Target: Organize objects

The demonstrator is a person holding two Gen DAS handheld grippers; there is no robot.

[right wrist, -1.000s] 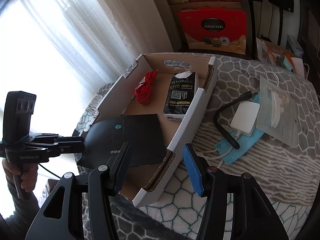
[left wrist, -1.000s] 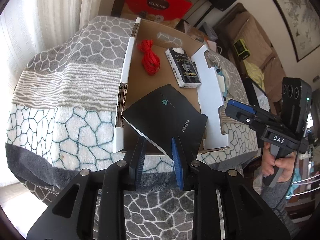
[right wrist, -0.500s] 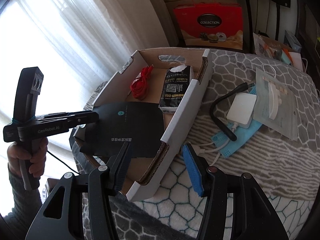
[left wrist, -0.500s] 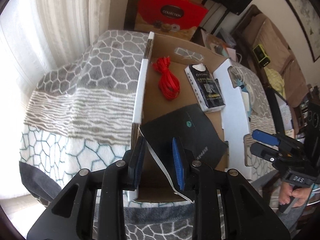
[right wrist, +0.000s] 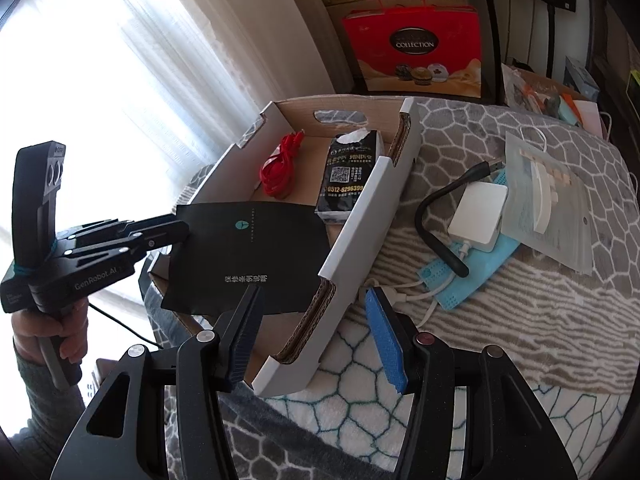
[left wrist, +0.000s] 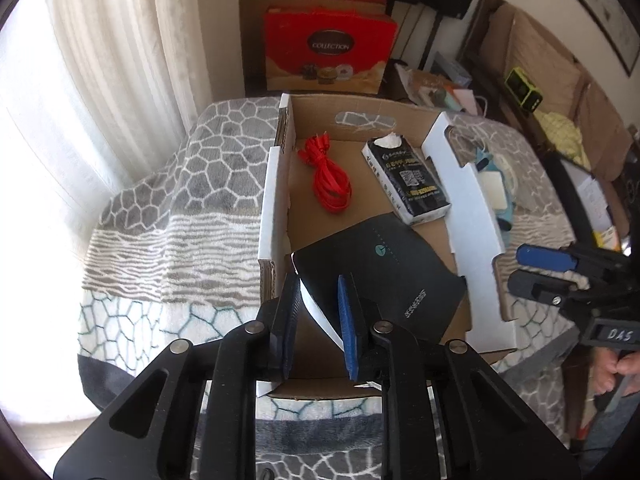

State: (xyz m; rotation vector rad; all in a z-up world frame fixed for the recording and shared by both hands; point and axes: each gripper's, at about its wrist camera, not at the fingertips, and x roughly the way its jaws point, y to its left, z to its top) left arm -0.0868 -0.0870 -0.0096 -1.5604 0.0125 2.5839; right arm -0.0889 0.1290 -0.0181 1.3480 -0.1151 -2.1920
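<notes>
My left gripper [left wrist: 318, 312] is shut on the corner of a black booklet [left wrist: 384, 276] and holds it low inside the near end of an open cardboard box [left wrist: 268, 200]. In the right wrist view the booklet [right wrist: 248, 256] hangs from the left gripper [right wrist: 176, 234] over the box [right wrist: 360, 216]. A red cable bundle [left wrist: 326, 178] and a black tissue pack [left wrist: 408, 180] lie further back in the box. My right gripper [right wrist: 316, 336] is open and empty, just in front of the box's near right corner.
On the patterned blanket [right wrist: 520, 340] right of the box lie a white charger [right wrist: 480, 216] with a black cable, a blue face mask [right wrist: 464, 276] and a clear bag [right wrist: 548, 208]. A red gift box [right wrist: 416, 48] stands behind the table. Curtains hang at the left.
My left gripper has carried the booklet forward and down into the box, closer to the box floor. My right gripper has stayed open near the box corner.
</notes>
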